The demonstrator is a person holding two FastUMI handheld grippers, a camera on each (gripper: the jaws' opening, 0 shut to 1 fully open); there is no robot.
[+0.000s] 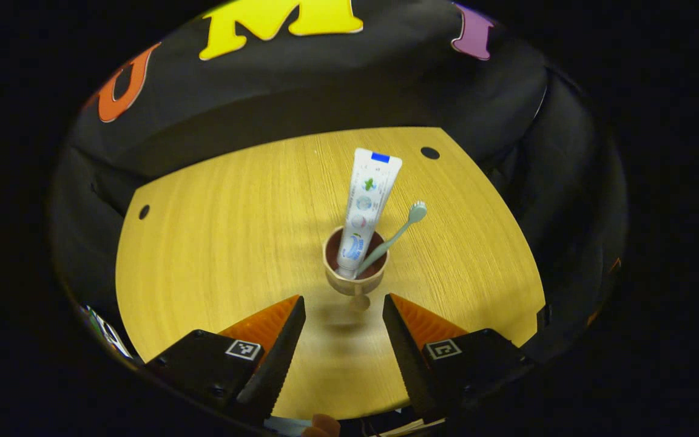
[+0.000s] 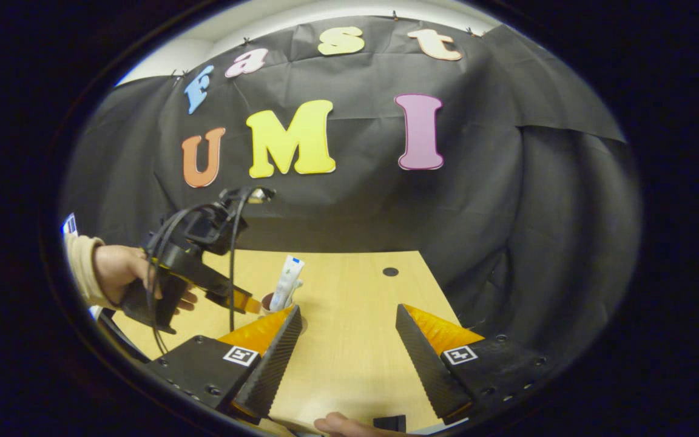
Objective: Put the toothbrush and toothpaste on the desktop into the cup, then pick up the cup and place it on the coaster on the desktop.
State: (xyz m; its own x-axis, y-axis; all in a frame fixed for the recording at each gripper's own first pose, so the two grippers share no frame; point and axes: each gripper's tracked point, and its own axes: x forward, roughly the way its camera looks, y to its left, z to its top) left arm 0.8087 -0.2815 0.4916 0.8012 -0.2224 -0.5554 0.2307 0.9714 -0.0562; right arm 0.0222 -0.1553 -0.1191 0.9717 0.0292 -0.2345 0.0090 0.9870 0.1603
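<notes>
Spread, your left claw faces the cup at 12 o'clock; a careless nudge could topple its tall toothpaste and toothbrush. Your right claw hangs spread too.

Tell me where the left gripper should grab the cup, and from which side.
Grip the cup by its outer wall below the rim, coming in level from the near side, where the open left gripper already faces it. The toothpaste and toothbrush stick up out of the top and lean away, so a top-down grasp would likely hit them. The round wall should fit between the fingers.
</notes>
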